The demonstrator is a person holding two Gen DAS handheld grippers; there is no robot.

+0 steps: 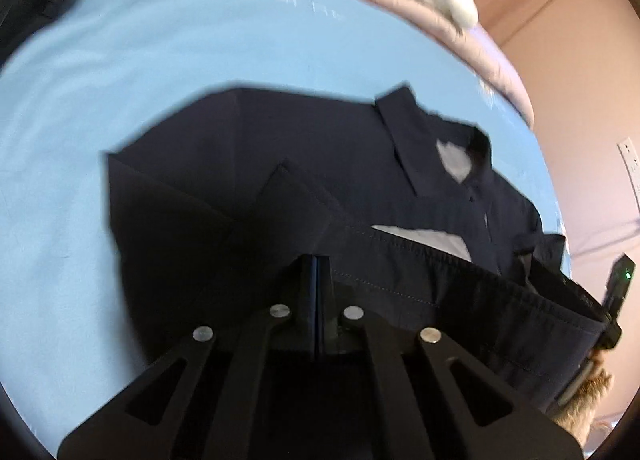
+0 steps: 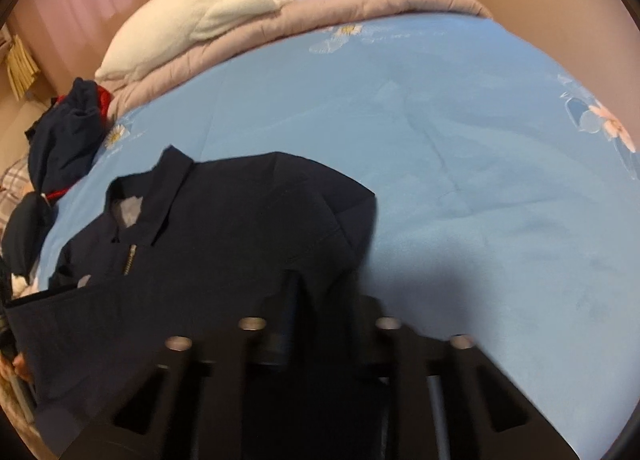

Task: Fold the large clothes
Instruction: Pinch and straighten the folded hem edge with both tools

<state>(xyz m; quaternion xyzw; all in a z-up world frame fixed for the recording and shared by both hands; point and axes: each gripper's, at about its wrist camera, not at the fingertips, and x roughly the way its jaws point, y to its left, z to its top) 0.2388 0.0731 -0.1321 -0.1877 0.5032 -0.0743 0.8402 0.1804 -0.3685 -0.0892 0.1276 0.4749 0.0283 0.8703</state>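
A dark navy collared jacket [image 1: 280, 164] lies on the light blue bedsheet [image 1: 120, 80], collar toward the far right in the left wrist view. My left gripper [image 1: 317, 264] is shut on the jacket's bottom hem [image 1: 460, 284], which is lifted above the rest. In the right wrist view the same jacket [image 2: 248, 212] shows with collar and zipper at the left. My right gripper [image 2: 296, 284] is shut on the hem fabric [image 2: 140, 324], which drapes over its fingers. The other gripper shows at the left wrist view's right edge [image 1: 614, 300].
A folded pink quilt [image 2: 320, 8] with a white fluffy blanket [image 2: 208, 16] on top lies at the head of the bed. A pile of dark and red clothes [image 2: 68, 128] sits at the bed's left edge. Flower prints [image 2: 604, 120] mark the sheet [image 2: 480, 140].
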